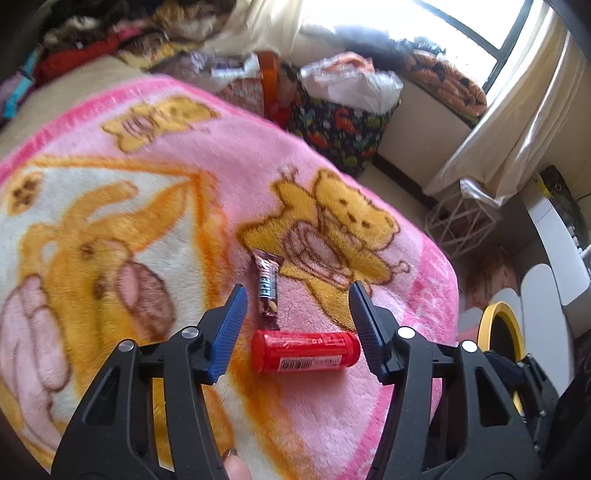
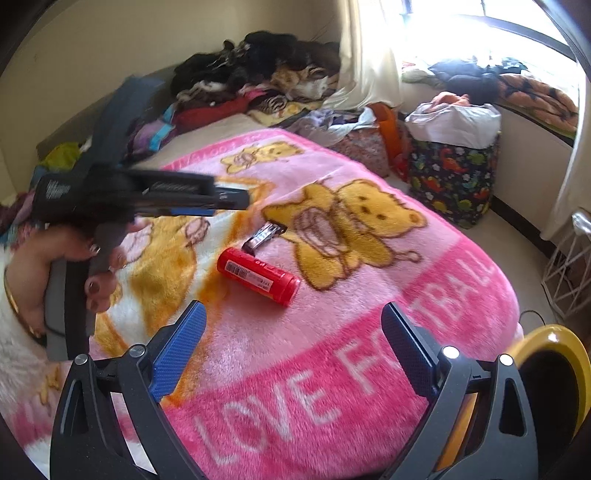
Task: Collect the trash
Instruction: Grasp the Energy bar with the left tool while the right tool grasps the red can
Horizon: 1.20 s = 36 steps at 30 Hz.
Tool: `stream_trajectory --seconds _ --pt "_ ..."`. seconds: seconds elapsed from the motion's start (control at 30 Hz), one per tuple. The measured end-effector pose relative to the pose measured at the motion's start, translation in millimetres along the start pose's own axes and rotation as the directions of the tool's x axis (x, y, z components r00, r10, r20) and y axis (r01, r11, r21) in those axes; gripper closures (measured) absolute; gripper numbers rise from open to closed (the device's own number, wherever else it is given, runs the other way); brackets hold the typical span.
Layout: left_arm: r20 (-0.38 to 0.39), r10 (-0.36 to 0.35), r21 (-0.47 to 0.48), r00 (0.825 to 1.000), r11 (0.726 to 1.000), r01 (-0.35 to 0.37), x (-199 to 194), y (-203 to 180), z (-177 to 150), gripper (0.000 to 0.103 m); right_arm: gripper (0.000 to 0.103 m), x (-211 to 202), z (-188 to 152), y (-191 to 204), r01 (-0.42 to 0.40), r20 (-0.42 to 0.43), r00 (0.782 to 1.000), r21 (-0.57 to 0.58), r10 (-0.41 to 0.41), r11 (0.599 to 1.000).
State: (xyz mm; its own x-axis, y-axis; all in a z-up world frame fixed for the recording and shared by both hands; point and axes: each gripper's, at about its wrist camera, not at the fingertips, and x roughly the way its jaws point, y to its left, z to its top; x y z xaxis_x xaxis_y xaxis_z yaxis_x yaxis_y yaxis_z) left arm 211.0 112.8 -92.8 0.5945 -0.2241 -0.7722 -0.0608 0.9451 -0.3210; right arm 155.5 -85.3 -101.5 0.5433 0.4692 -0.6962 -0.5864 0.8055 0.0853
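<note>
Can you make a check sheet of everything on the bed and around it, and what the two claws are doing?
Surface: pink bear blanket spread over the bed.
Job's things: red tube lying on its side; candy wrapper just beyond it, possibly touching.
Clutter: clothes pile at the far end; dinosaur-print bag beside the bed.
Claws: left claw open, straddling the tube without touching; right claw open, holding nothing.
Cables: thin dark cord on the floor.
Surroundings: bright window, curtain, yellow-rimmed bin.

Blanket (image 2: 332, 369) bare around red tube (image 2: 258, 275); wrapper (image 2: 264, 234) touching tube's far end; yellow bin (image 2: 554, 354) beside bed edge.
</note>
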Motion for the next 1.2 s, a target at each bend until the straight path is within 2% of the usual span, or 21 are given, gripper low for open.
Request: stream_trajectory --seconds 0.1,0.27,0.37,0.5,0.63,0.73,0.87,1.0,1.1,1.2 --pt "-0.084 -0.022 -0.016 0.996 1.000 0.021 26.5 6.8 6.4 0.059 0.010 16.7 3.9 4.6 -0.010 -0.028 1.000 -0.038 0.009 0.999" --pt "-0.172 -0.021 -0.045 0.985 0.999 0.013 58.7 15.5 12.7 0.064 0.010 44.0 8.5 9.0 -0.011 -0.063 0.998 -0.088 0.006 0.996" --pt "-0.197 -0.028 -0.054 0.980 0.998 0.018 71.1 19.2 14.0 0.072 0.010 62.5 11.5 11.9 -0.010 -0.084 0.996 -0.120 0.000 0.993" --pt "-0.227 -0.028 -0.067 0.973 0.998 0.013 82.9 25.7 14.2 0.089 0.010 83.4 15.4 17.8 -0.008 -0.106 0.994 -0.182 -0.011 0.983" --pt "-0.213 -0.045 -0.089 0.976 0.996 0.027 82.4 38.1 13.6 0.091 0.011 102.2 19.8 22.6 -0.008 -0.115 0.993 -0.234 -0.019 0.972" --pt "-0.172 -0.066 -0.135 0.983 0.990 0.043 69.8 50.7 11.3 0.092 0.014 117.4 22.4 25.8 -0.015 -0.132 0.991 -0.267 -0.021 0.964" --pt "-0.103 -0.069 -0.179 0.992 0.983 0.049 48.4 62.5 10.6 0.092 0.028 133.5 23.4 33.0 -0.055 -0.170 0.985 -0.307 0.002 0.950" --pt "-0.044 -0.042 -0.165 0.998 0.986 0.034 26.0 64.0 9.5 0.092 0.048 138.7 20.5 38.3 -0.085 -0.192 0.981 -0.316 0.023 0.945" --pt "-0.008 -0.039 -0.152 0.999 0.988 0.038 11.9 60.9 7.8 0.092 0.060 136.0 15.6 40.3 -0.103 -0.206 0.978 -0.290 0.044 0.951" --pt "0.036 -0.042 -0.123 0.999 0.991 0.046 0.4 51.6 2.3 0.092 0.065 126.9 8.9 36.9 -0.129 -0.221 0.972 -0.219 0.079 0.967"
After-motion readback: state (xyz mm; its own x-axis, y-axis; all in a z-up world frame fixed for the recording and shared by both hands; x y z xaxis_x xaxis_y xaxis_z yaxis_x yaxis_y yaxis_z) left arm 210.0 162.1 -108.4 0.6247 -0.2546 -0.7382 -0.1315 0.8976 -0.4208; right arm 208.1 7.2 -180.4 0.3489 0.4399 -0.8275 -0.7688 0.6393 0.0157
